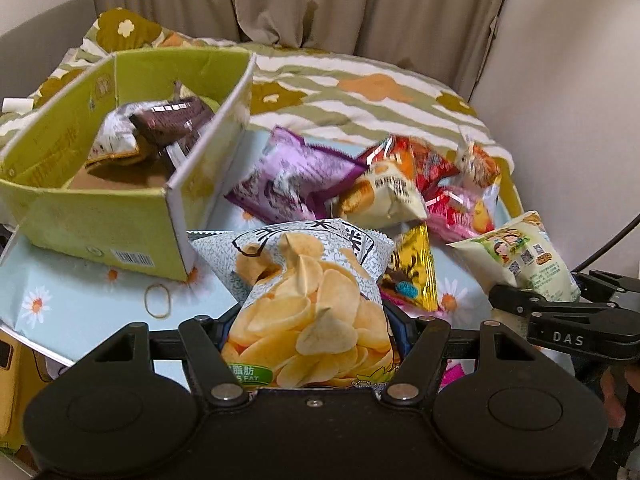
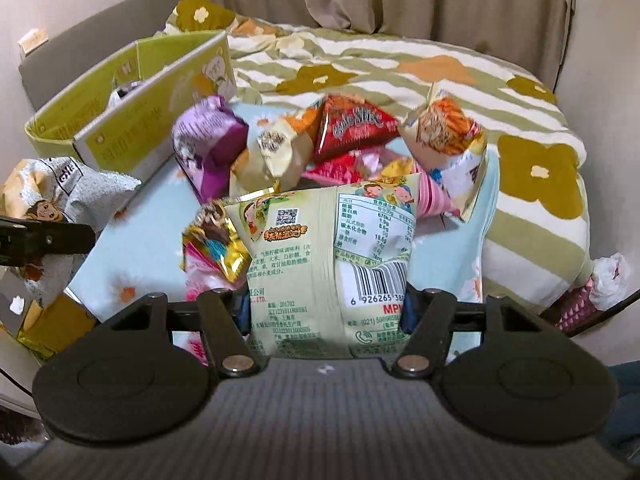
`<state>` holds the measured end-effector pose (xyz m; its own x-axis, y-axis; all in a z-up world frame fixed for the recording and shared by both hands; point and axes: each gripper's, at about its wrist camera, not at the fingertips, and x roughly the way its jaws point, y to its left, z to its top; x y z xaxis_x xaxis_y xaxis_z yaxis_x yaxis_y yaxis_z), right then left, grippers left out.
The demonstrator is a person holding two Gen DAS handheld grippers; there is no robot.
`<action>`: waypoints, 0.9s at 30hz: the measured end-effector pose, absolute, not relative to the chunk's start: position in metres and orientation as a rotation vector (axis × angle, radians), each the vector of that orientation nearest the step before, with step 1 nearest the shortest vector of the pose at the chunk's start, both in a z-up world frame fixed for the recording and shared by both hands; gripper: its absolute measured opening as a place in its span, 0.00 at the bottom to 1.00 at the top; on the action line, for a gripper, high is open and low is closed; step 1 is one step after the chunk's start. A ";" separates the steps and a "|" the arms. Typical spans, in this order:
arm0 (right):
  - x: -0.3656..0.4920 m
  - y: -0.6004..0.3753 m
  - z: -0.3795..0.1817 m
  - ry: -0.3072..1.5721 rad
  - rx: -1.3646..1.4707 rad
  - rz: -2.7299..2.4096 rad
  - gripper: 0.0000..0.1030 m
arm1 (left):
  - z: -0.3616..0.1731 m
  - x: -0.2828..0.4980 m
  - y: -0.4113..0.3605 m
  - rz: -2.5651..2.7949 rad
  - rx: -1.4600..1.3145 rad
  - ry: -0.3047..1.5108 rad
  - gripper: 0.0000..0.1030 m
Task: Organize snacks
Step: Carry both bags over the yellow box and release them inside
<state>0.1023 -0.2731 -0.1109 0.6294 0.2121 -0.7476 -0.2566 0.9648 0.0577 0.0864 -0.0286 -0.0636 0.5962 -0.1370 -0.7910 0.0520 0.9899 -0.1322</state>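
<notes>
My left gripper [image 1: 310, 332] is shut on a grey-white chips bag [image 1: 304, 280] printed with yellow crisps, held above the daisy-print cloth. My right gripper [image 2: 326, 312] is shut on a pale green snack bag [image 2: 332, 240], its barcode side facing the camera. In the left wrist view that pale green snack bag [image 1: 520, 256] and the right gripper [image 1: 532, 304] show at the right. A green cardboard box [image 1: 100, 208] stands at the left with a brown packet [image 1: 172, 120] inside. The pile of loose snacks lies between, with a purple bag [image 1: 296, 176] and a red bag [image 1: 420, 160].
A gold packet [image 1: 412, 272] lies just beyond the held chips bag. A rubber band [image 1: 158, 300] rests on the light blue cloth [image 1: 80, 292] near the box. A flowered bedspread [image 2: 440, 80] stretches behind, with curtains at the back.
</notes>
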 end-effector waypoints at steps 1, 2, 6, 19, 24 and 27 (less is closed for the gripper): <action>0.102 -0.272 -0.107 0.842 -0.053 0.267 0.76 | -0.060 0.086 -0.025 -0.107 -0.102 0.914 0.69; 0.101 -0.270 -0.101 0.836 -0.048 0.266 0.76 | -0.056 0.086 -0.021 -0.105 -0.104 0.903 0.70; 0.103 -0.256 -0.079 0.807 -0.040 0.270 0.76 | -0.038 0.088 -0.003 -0.091 -0.109 0.848 0.70; 0.135 -0.146 -0.003 0.692 0.036 0.316 0.76 | 0.013 0.133 0.102 -0.041 -0.088 0.708 0.70; 0.161 -0.089 0.010 0.690 0.068 0.333 0.76 | 0.011 0.162 0.144 -0.045 -0.068 0.723 0.70; 0.177 -0.053 0.010 0.702 0.074 0.333 0.76 | 0.004 0.181 0.167 -0.057 -0.045 0.743 0.70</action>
<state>0.1771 -0.0534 0.0101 0.7132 0.3246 -0.6212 -0.2749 0.9448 0.1781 0.1810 0.1667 0.0041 0.7348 -0.0677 -0.6749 0.0355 0.9975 -0.0614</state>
